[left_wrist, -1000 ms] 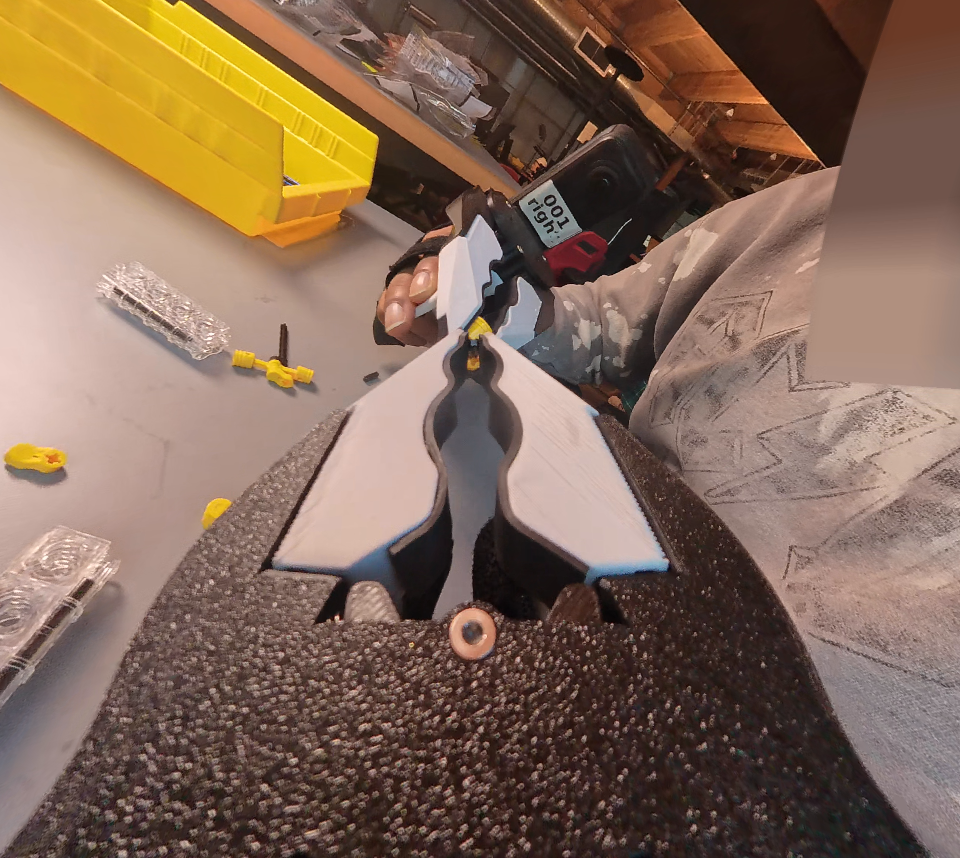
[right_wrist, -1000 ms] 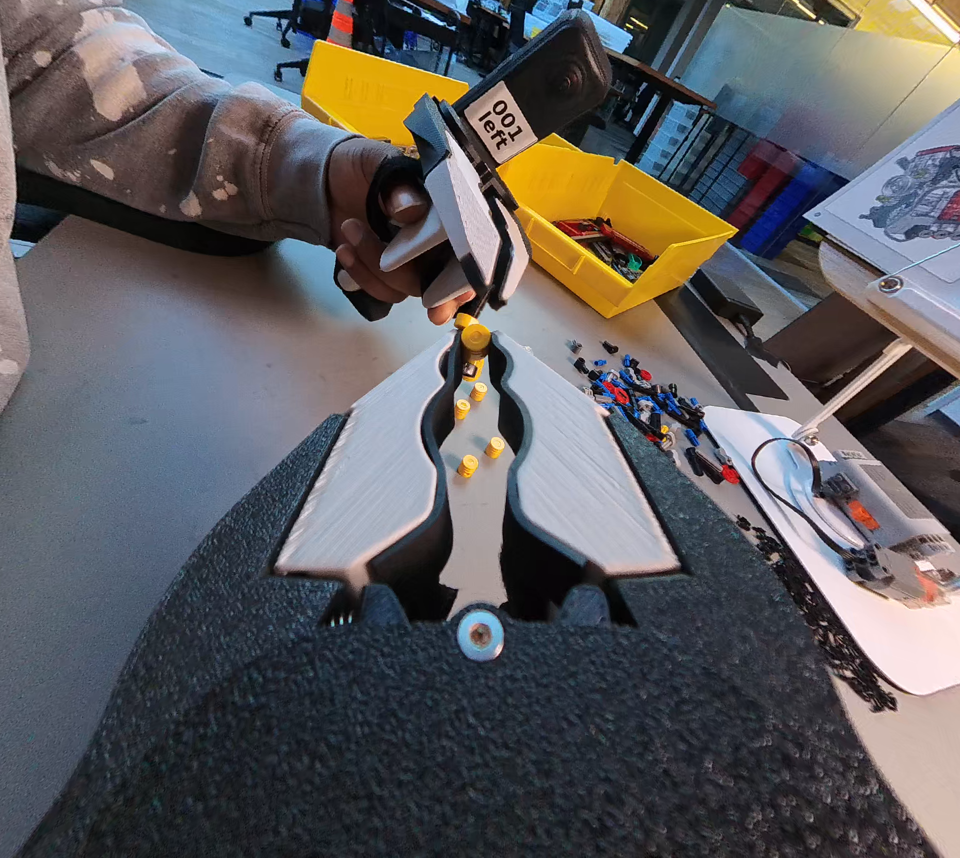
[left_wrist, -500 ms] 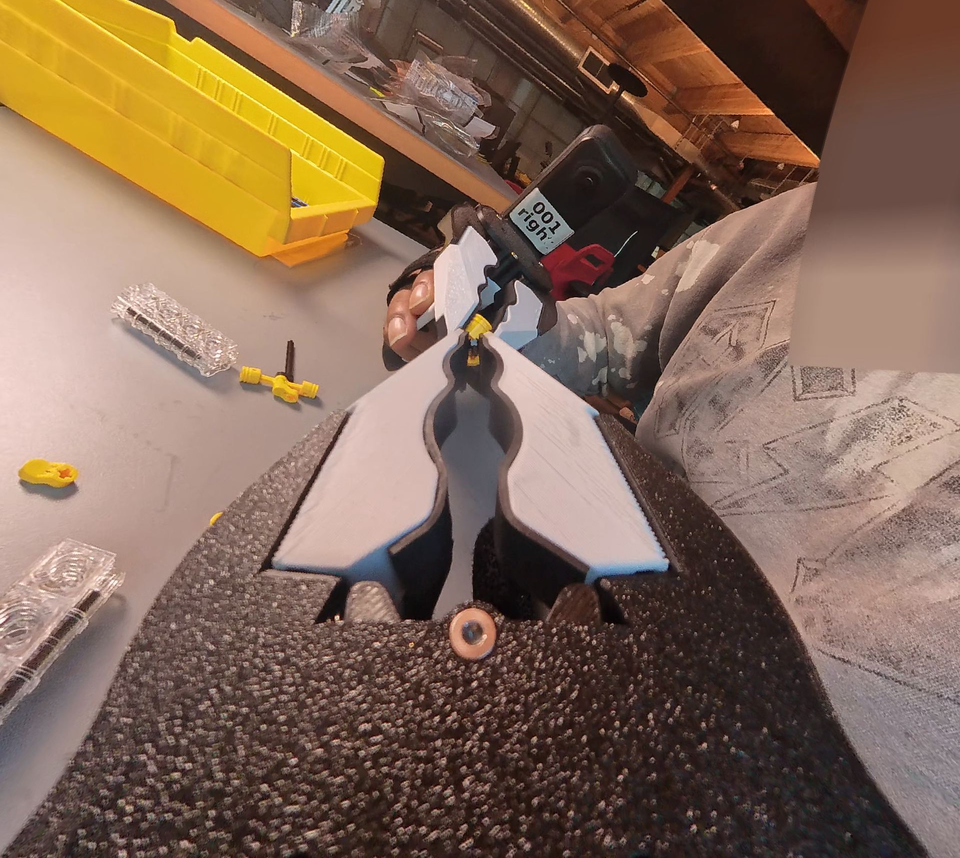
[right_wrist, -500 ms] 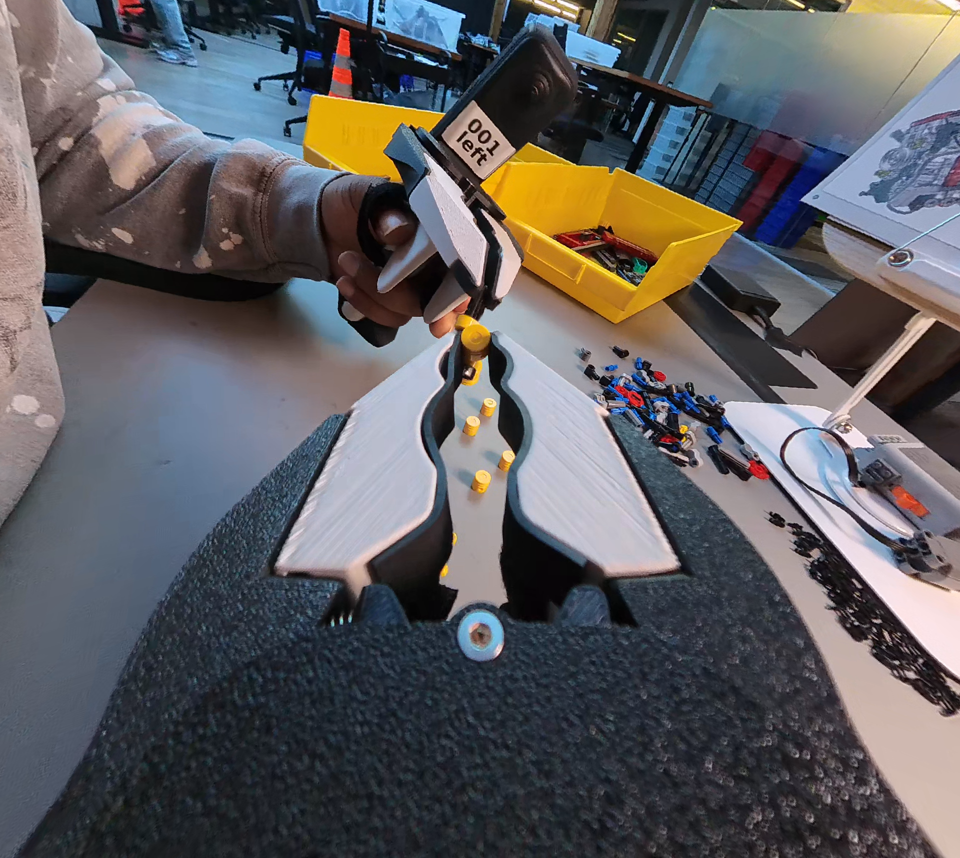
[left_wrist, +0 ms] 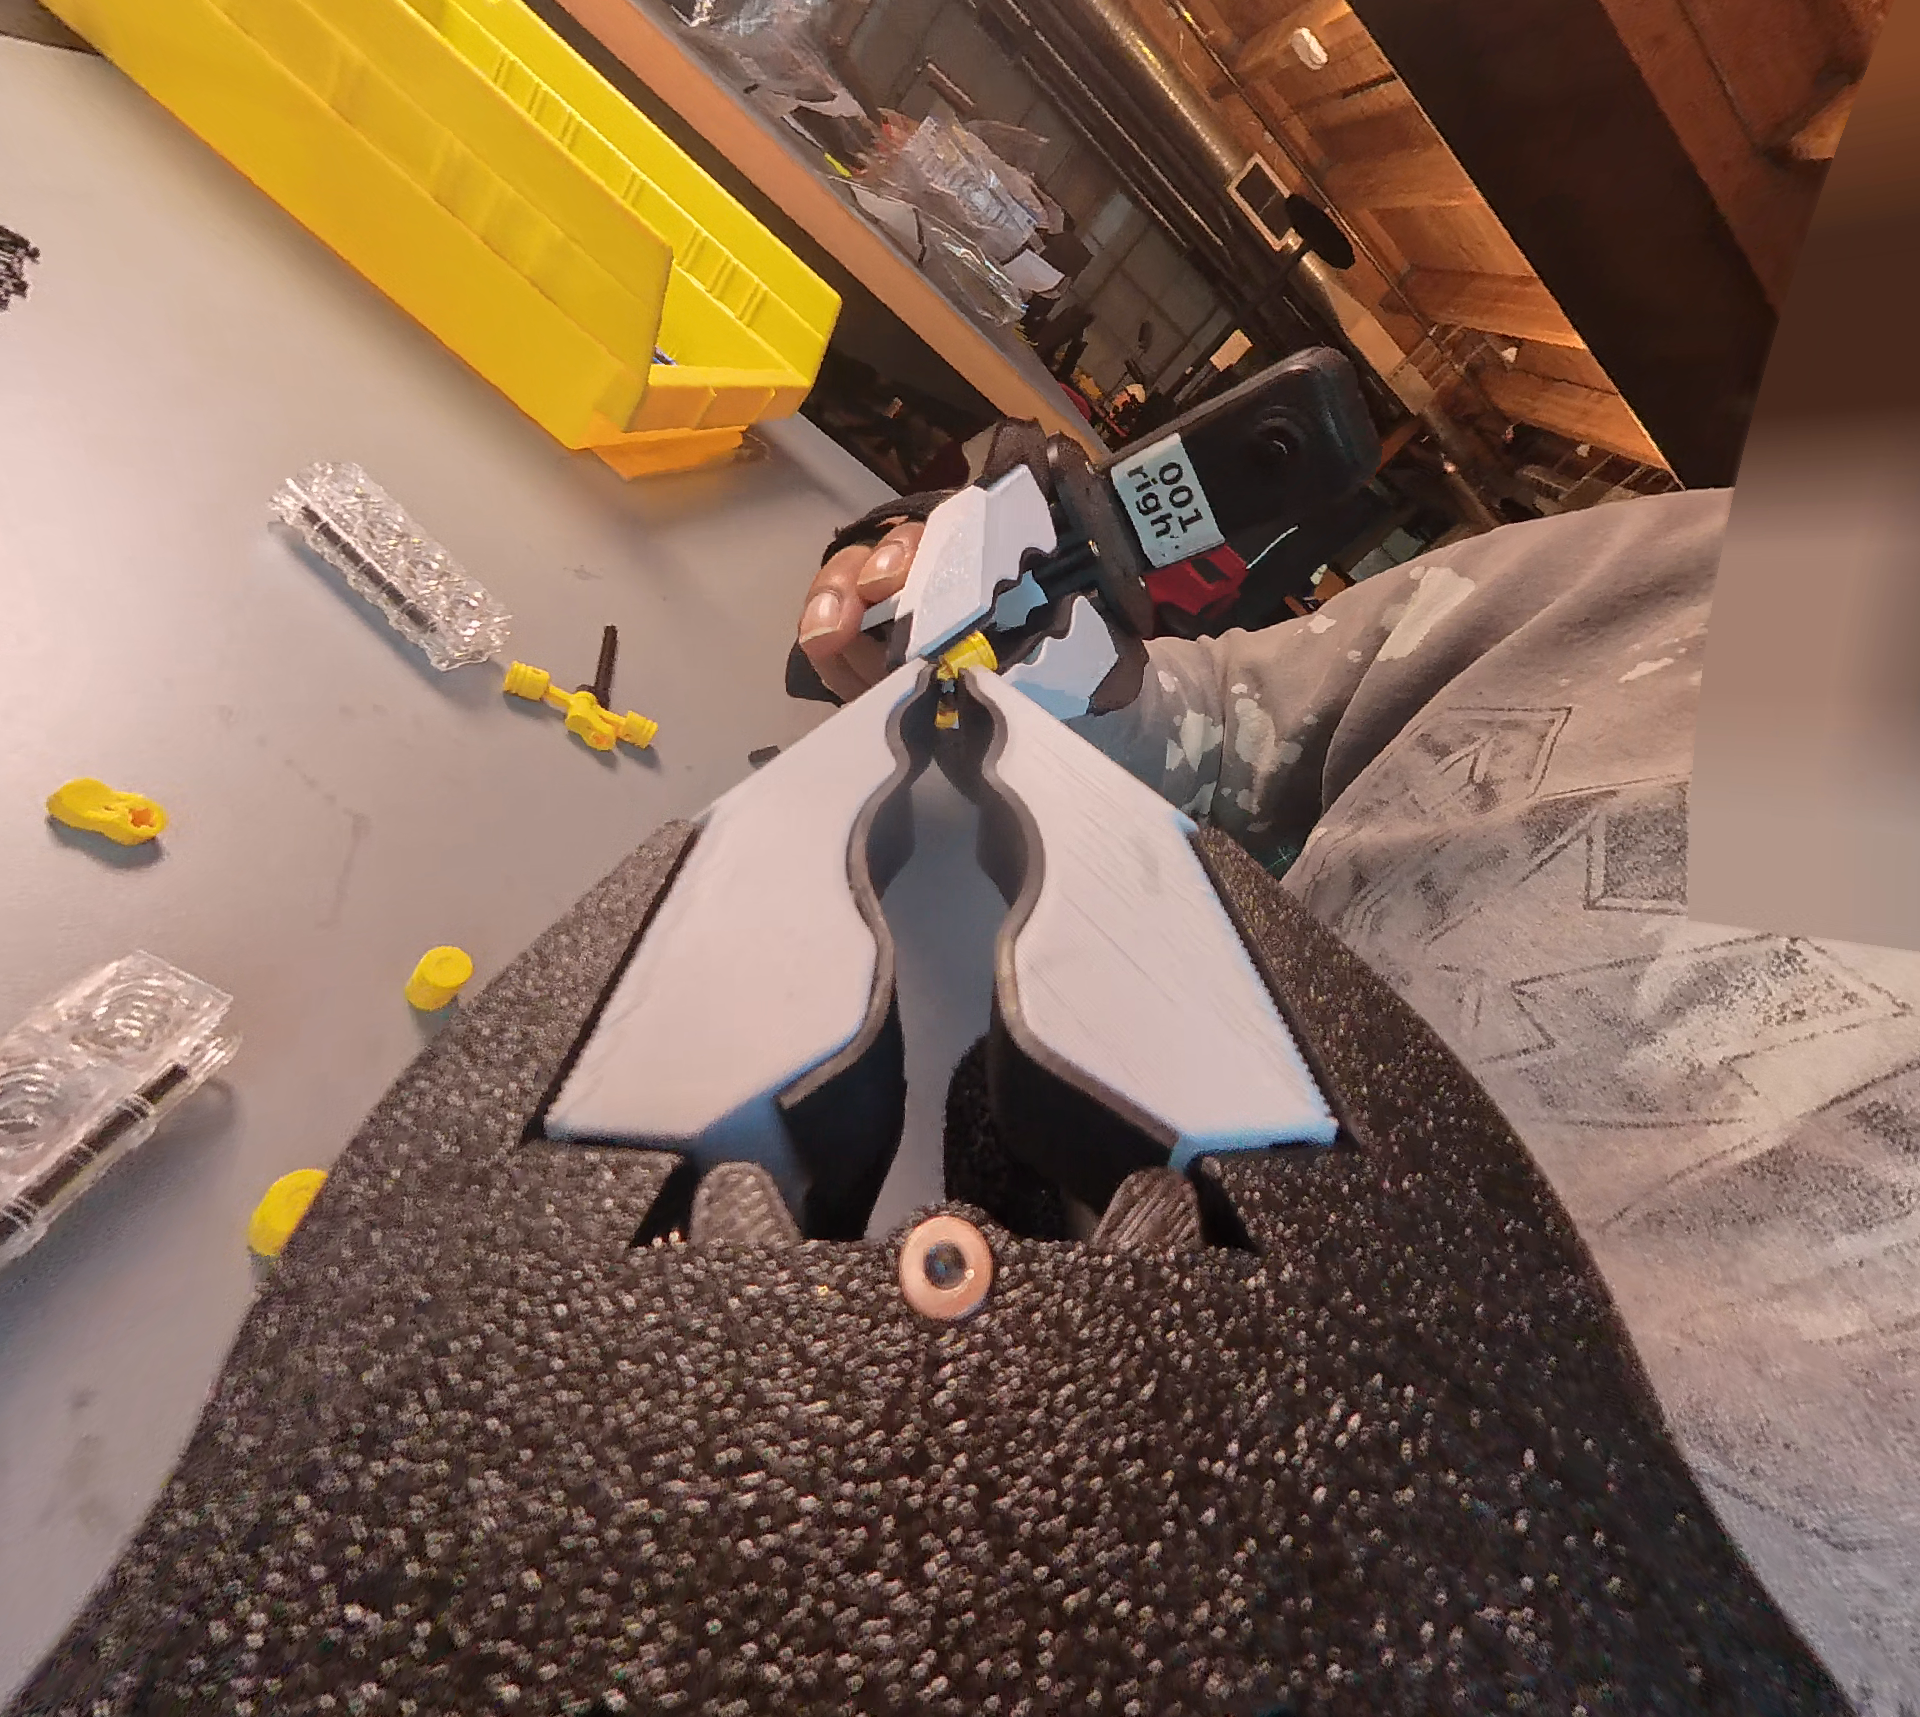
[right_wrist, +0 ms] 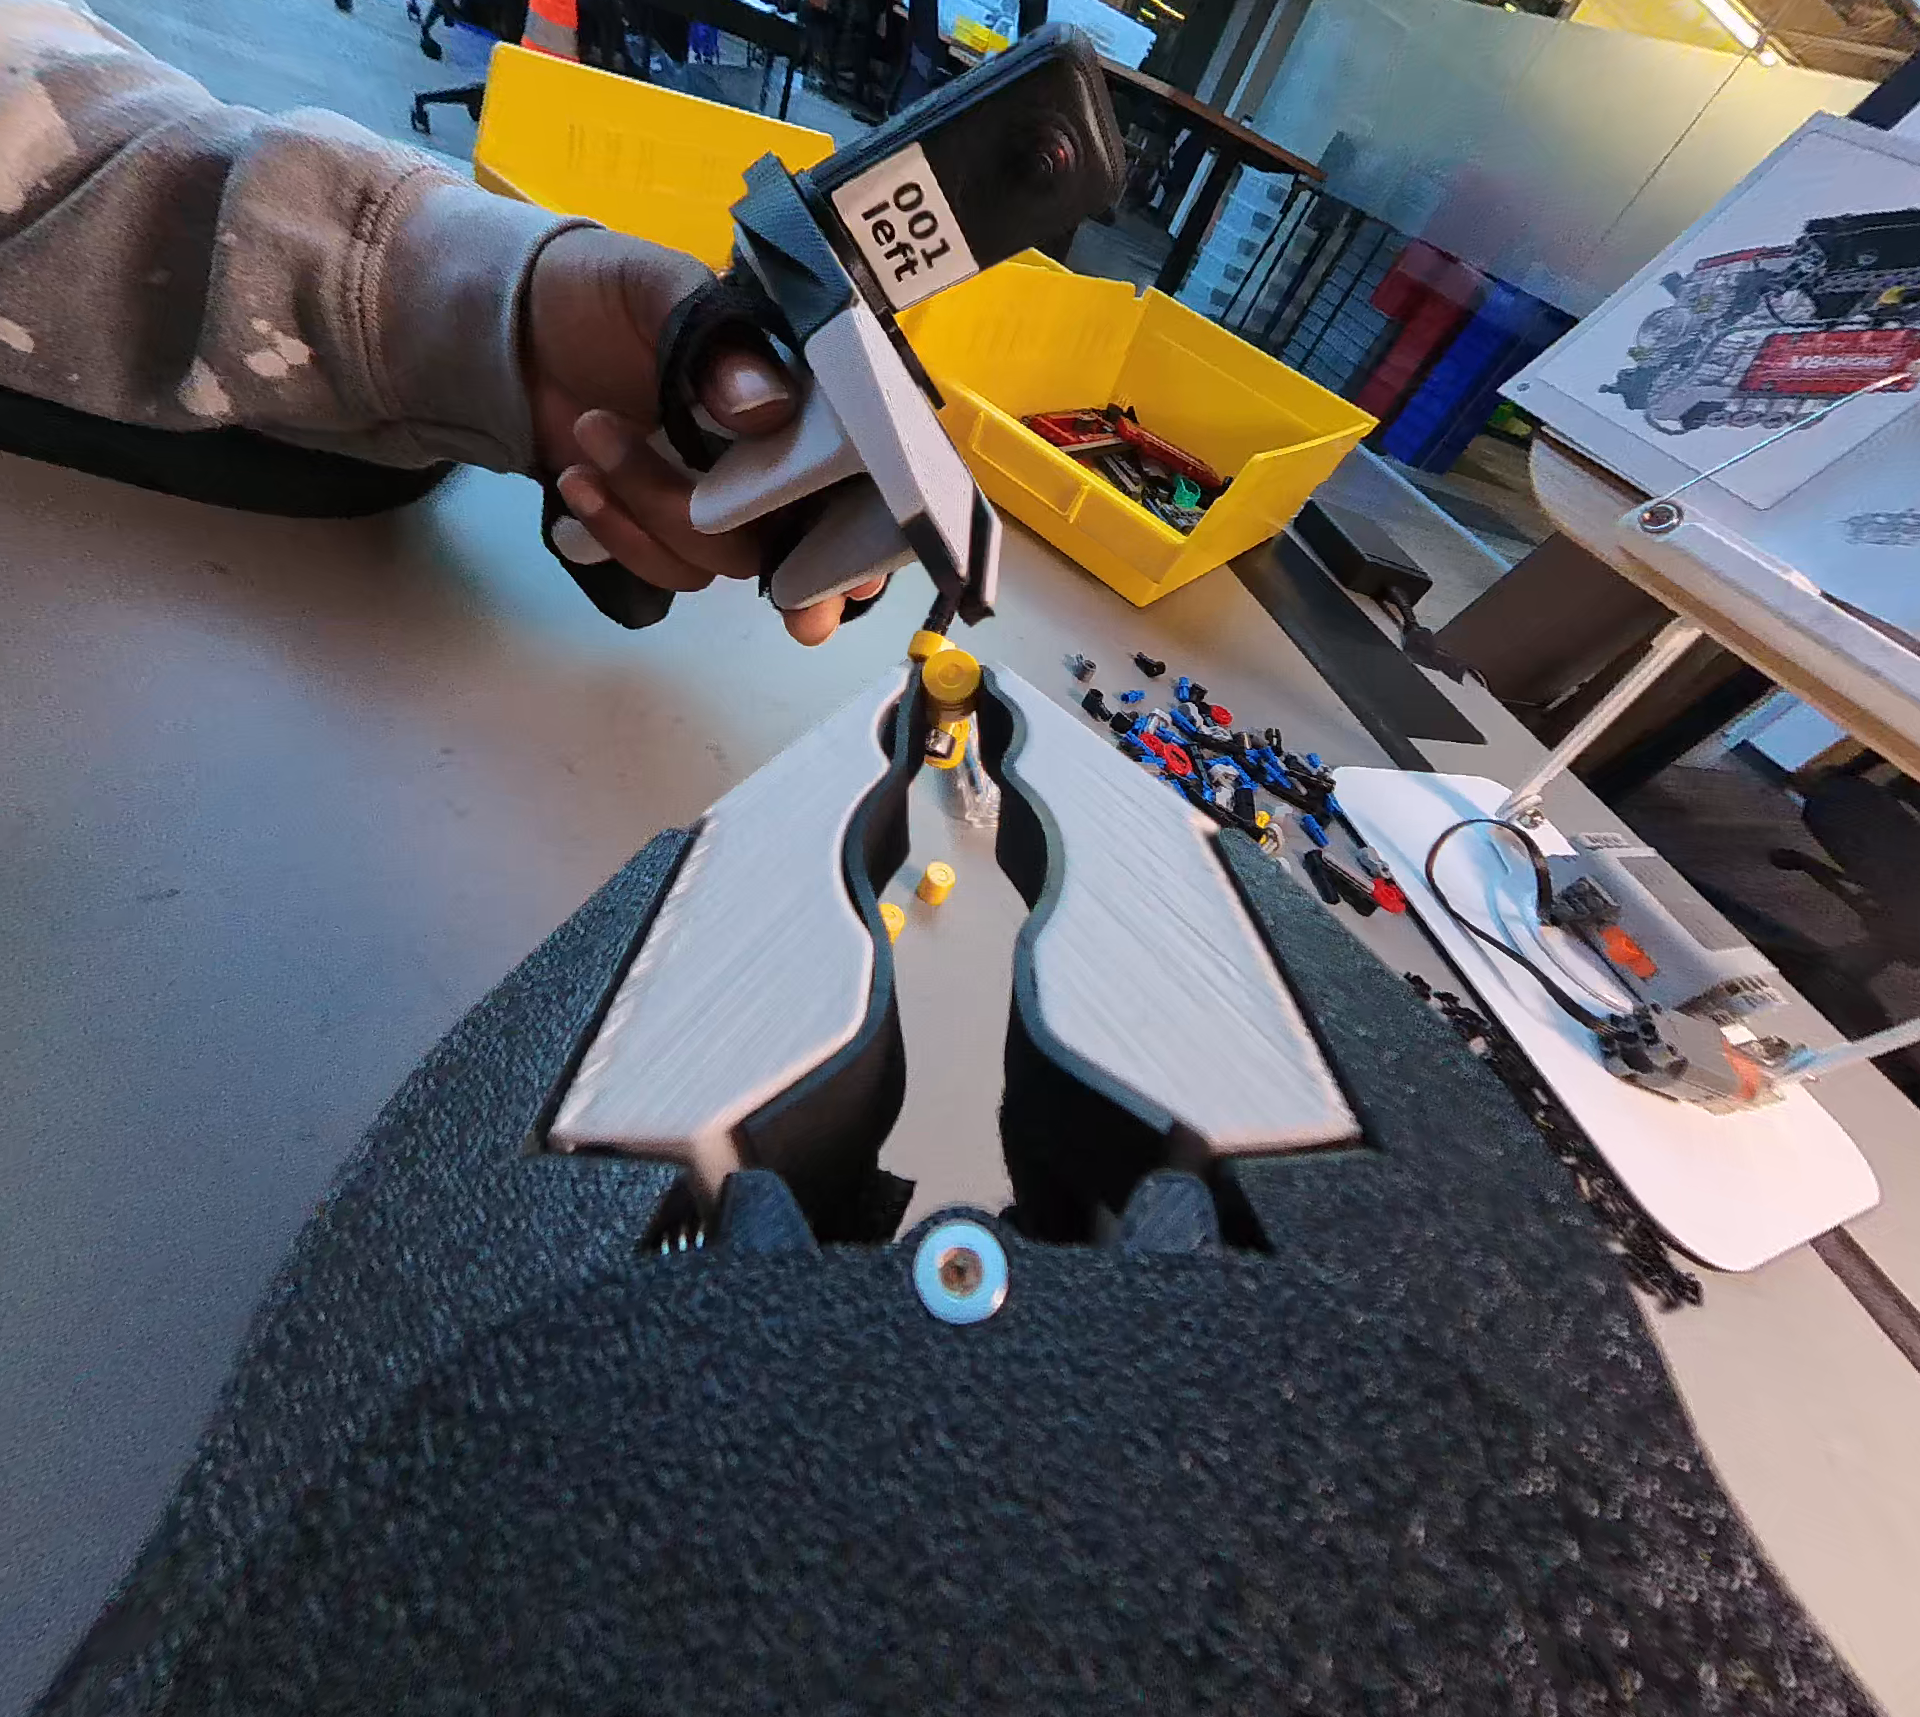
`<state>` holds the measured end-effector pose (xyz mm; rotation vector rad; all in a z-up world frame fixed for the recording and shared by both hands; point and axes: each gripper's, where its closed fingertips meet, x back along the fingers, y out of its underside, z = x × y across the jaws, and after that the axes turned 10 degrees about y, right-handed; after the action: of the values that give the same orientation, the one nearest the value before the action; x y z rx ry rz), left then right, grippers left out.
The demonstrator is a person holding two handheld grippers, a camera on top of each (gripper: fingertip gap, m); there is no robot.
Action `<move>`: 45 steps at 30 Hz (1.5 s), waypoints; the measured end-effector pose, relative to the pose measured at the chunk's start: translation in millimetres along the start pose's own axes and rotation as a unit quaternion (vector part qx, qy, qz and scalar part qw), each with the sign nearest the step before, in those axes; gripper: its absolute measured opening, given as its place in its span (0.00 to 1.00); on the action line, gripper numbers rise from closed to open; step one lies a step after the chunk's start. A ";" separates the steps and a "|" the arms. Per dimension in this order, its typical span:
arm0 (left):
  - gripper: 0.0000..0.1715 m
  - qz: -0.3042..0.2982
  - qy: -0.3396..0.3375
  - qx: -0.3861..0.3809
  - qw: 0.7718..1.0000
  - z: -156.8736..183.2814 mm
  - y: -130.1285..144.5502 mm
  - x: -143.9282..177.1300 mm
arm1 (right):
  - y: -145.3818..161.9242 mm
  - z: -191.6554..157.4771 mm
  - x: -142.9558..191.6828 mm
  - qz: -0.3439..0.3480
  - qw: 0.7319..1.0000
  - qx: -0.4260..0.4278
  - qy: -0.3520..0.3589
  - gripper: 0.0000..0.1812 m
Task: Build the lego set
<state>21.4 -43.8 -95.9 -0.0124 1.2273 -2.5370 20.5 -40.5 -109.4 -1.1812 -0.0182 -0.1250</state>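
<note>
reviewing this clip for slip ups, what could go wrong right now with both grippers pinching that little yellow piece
1. The small yellow part is pinched only at the very fingertips of the right hand-held gripper and the left hand-held gripper, above the table; a slight twist could probably pop it free.
2. If dropped, it could land among the loose yellow pegs or the pile of small parts and be hard to find.

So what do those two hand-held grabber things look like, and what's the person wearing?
Each gripper, left and right, has two pale grey ridged fingers with wavy black-lined inner edges on a black pebbled body. A black camera bearing a white label tops each one. The person wears a grey paint-speckled sweatshirt.
</note>
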 end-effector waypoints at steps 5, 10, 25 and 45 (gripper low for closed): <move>0.02 0.021 -0.019 0.020 0.999 -6.0 -2.9 0.4 | 2.6 4.3 -2.0 -0.008 1.000 0.019 0.023 0.05; 0.02 0.025 -0.040 0.022 0.999 -10.2 -3.6 0.7 | 5.2 6.6 -3.5 -0.015 0.999 0.035 0.038 0.05; 0.02 0.032 -0.034 0.017 0.999 -7.5 -5.0 0.2 | 0.9 7.8 -3.6 -0.003 0.998 0.034 0.059 0.04; 0.02 0.001 -0.002 0.043 0.999 -5.4 5.4 -0.3 | 2.3 -3.0 -2.3 -0.005 0.995 0.092 0.041 0.04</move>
<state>22.4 -42.8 -103.4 0.0030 1.1147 -2.5840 18.4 -42.2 -112.8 -0.9912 0.0363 -0.1778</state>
